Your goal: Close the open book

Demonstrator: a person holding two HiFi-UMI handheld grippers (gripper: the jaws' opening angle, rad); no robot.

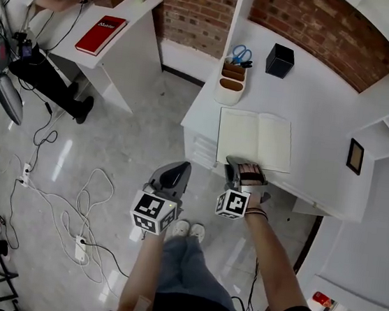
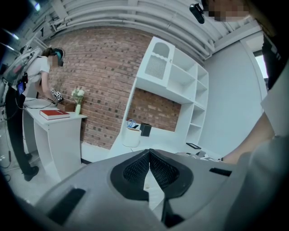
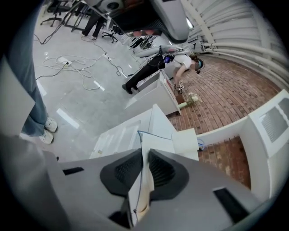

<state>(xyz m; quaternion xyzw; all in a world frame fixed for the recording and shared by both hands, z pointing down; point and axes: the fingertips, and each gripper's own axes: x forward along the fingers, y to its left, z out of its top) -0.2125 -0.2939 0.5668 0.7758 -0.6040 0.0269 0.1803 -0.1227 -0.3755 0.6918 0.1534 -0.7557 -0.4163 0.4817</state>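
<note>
An open book [image 1: 255,139] with blank cream pages lies flat on the white desk [image 1: 313,109], close to its near edge. My right gripper [image 1: 243,170] is at the book's near edge. In the right gripper view the book [image 3: 156,140] runs between the jaws, and the right gripper [image 3: 145,151] is shut on a thin blue-edged leaf or cover of it. My left gripper [image 1: 176,170] hangs over the floor left of the desk, apart from the book. In its own view the left gripper [image 2: 149,152] is shut, tips touching, with nothing in it.
A white holder with scissors [image 1: 233,78], a black box [image 1: 280,60] and a small picture frame [image 1: 354,156] stand on the desk beyond the book. White shelves rise at the right. A second desk holds a red book [image 1: 102,26]; a person [image 1: 27,0] bends there. Cables [image 1: 69,199] cross the floor.
</note>
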